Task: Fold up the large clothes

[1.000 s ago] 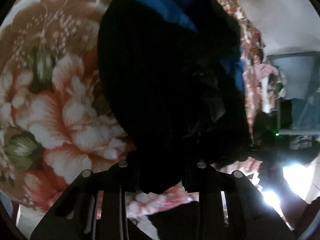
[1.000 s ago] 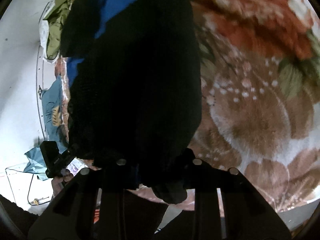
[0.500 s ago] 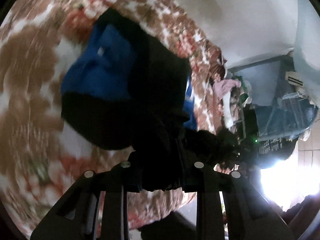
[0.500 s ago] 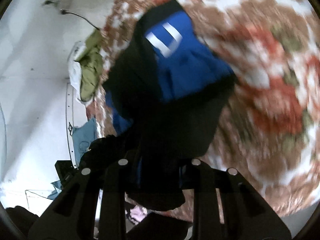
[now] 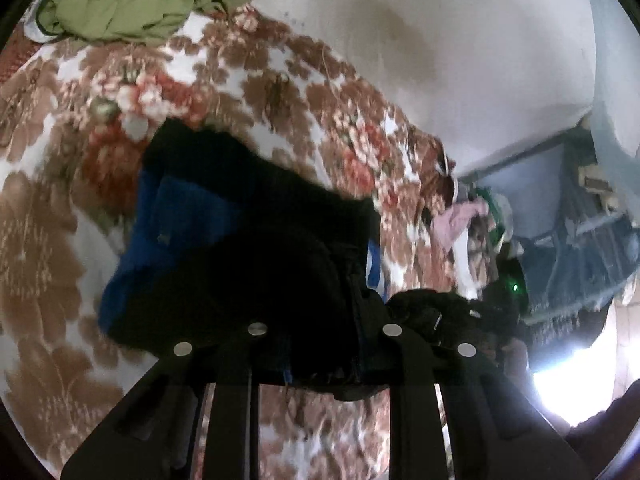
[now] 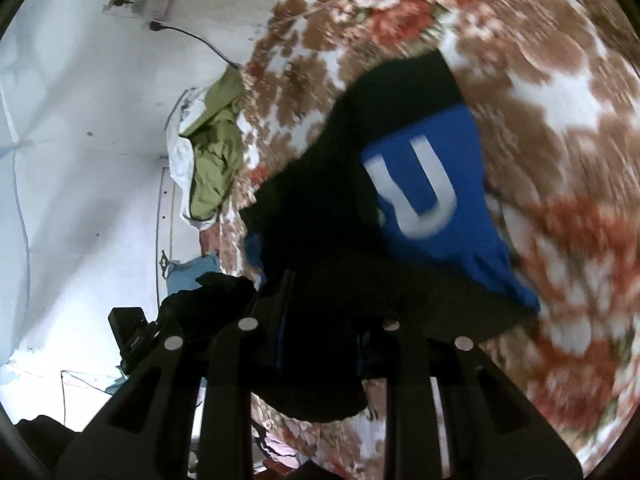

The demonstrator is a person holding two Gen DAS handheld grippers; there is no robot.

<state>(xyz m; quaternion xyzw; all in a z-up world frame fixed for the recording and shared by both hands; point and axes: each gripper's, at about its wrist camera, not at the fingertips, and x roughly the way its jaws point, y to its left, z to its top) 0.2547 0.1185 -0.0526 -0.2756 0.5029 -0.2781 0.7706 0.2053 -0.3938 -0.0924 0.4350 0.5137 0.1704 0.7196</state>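
We hold the black and blue knitted garment [image 5: 256, 240] above the floral bedspread [image 5: 48, 208], left tongs [image 5: 324, 344] and right tongs [image 6: 316, 344] each clamped on its dark edge, apparently bunched; an olive-green cloth [image 5: 120, 4] lies beyond.

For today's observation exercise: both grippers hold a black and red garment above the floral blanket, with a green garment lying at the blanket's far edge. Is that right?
Not quite: the garment is black and blue, as the right wrist view shows. Both the left gripper and right gripper hold it over the floral blanket, with the green garment beyond.
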